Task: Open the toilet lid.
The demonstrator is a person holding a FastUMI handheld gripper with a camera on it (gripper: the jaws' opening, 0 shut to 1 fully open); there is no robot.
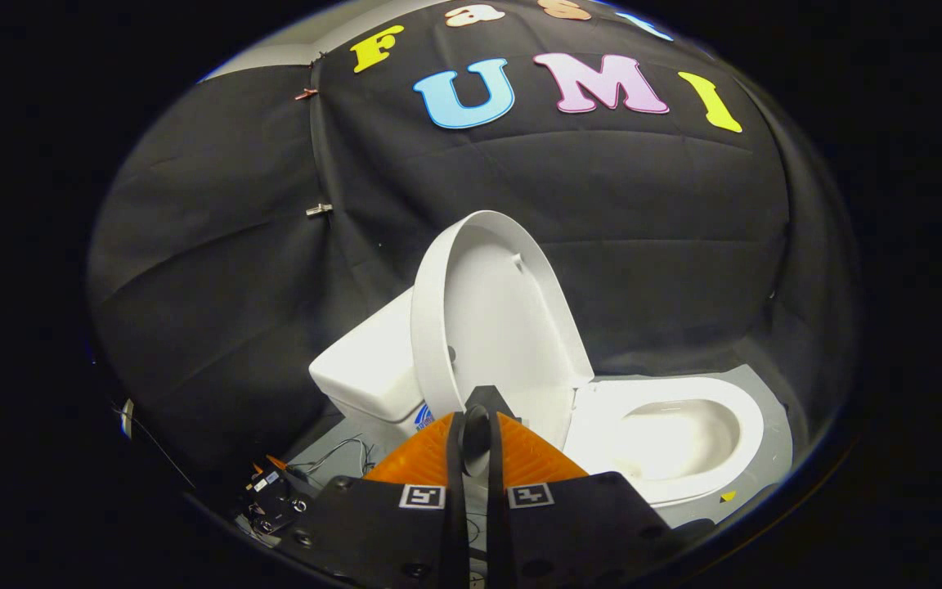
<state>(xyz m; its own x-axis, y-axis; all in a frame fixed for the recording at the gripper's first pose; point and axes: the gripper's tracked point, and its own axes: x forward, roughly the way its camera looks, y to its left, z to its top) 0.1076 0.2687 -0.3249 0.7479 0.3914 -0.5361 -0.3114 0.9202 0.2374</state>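
White and glossy, the toilet lid stands raised, tilted a little back toward the tank, its hollow inner face turned to me. It rises just ahead of my gripper, directly above the fingertips, and its lower edge near the hinge sits right behind them. My fingers are drawn nearly together, with a narrow slit left between them; I see the lid's white through that slit, but whether the tips pinch its edge or merely sit in front of it I cannot tell. Beyond the fingers and to the right, the seat lies flat around the open bowl, which is white and smooth inside. The tank sits to the left of the lid, touching the lid's back or very nearly so.

Under the toilet is a pale grey base board, with a small yellow mark near its front corner. To the left of my fingers, low down, thin wires trail over the board to a small dark device. Black cloth hangs as the wall all around, creased, held by two clips on a seam.

By count: one toilet, one lid, one seat, one tank, two clips, and two square printed markers on my finger mounts
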